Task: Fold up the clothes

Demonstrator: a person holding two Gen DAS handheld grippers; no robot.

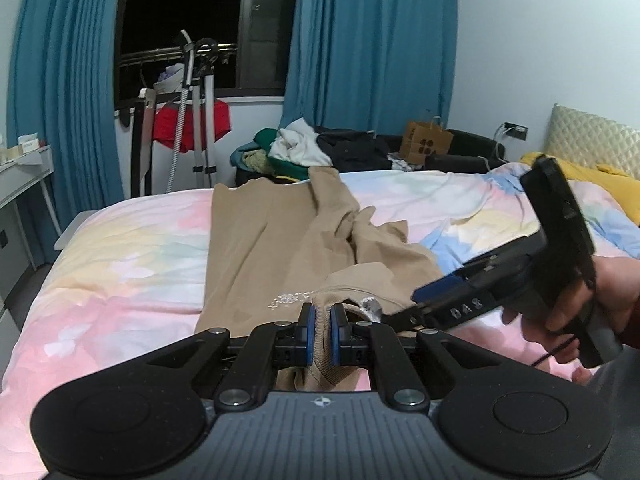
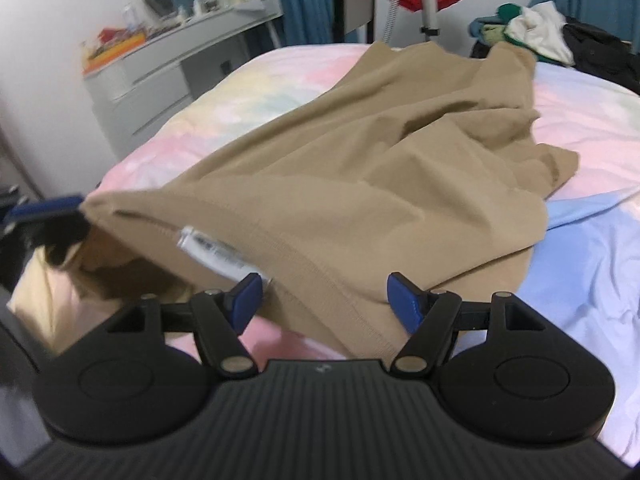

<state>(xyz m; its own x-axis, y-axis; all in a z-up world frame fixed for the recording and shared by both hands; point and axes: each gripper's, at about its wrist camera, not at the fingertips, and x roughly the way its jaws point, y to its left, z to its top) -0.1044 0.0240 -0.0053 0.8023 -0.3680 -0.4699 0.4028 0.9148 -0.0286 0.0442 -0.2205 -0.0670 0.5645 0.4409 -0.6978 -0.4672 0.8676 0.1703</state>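
In the left wrist view, the collar edge of the tan cotton T-shirt [image 1: 280, 240], spread on the pastel tie-dye bedspread [image 1: 120, 264], is pinched by the nearly closed left gripper [image 1: 322, 322]. In the right wrist view, the right gripper [image 2: 324, 294] is held wide apart around the shirt's neckline, nothing gripped.

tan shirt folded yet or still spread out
Not folded: the tan shirt lies rumpled on the bed, collar pinched by the left gripper.

Each black hand-held gripper [image 1: 322, 326] has blue fingertip pads [image 2: 404, 300], silver pivot screws and a ribbed grey body.
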